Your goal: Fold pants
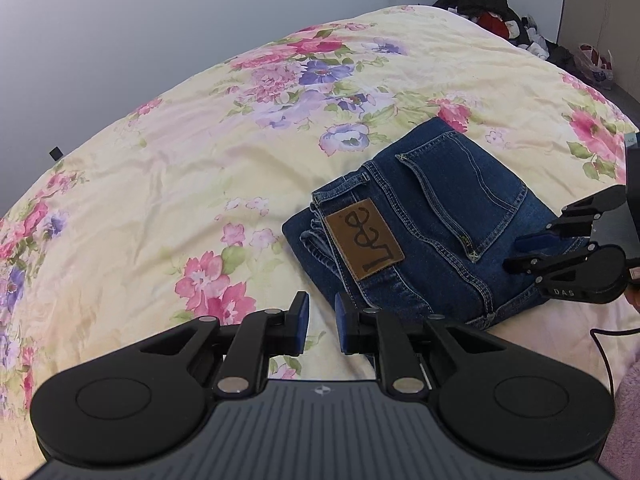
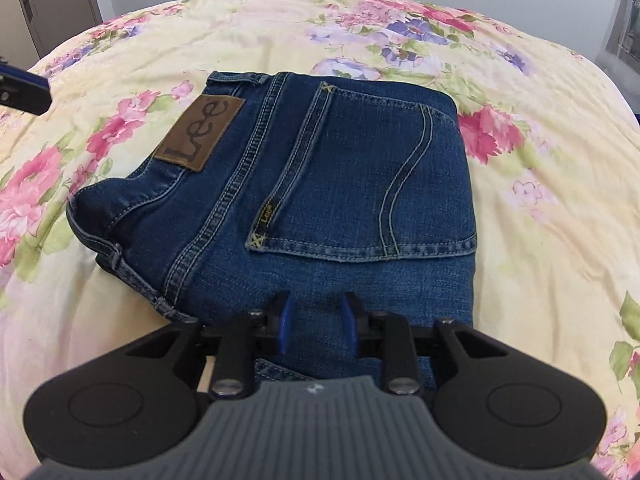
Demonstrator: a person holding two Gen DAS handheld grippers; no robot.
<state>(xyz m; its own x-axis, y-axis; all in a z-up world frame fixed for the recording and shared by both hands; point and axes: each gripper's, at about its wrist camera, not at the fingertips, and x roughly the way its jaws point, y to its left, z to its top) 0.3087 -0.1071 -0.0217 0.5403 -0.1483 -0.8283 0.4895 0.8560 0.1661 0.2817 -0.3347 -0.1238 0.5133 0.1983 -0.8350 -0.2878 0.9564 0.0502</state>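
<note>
Dark blue jeans [image 1: 436, 216] lie folded into a compact stack on the floral bedspread [image 1: 180, 168], back pocket and brown Lee patch [image 1: 363, 238] facing up. My left gripper [image 1: 321, 320] is open and empty, just off the stack's near left corner, over the bedspread. My right gripper [image 2: 317, 322] is open and empty, hovering over the near edge of the jeans [image 2: 320, 184]. It also shows in the left wrist view [image 1: 532, 250] at the stack's right side. The left gripper's fingertip [image 2: 24, 92] shows at the left edge of the right wrist view.
The bedspread [image 2: 540, 160] covers a bed that fills both views. A heap of dark and red clothes [image 1: 500, 20] and a plastic bag [image 1: 596, 62] lie beyond the bed's far right corner. A grey wall stands behind the bed.
</note>
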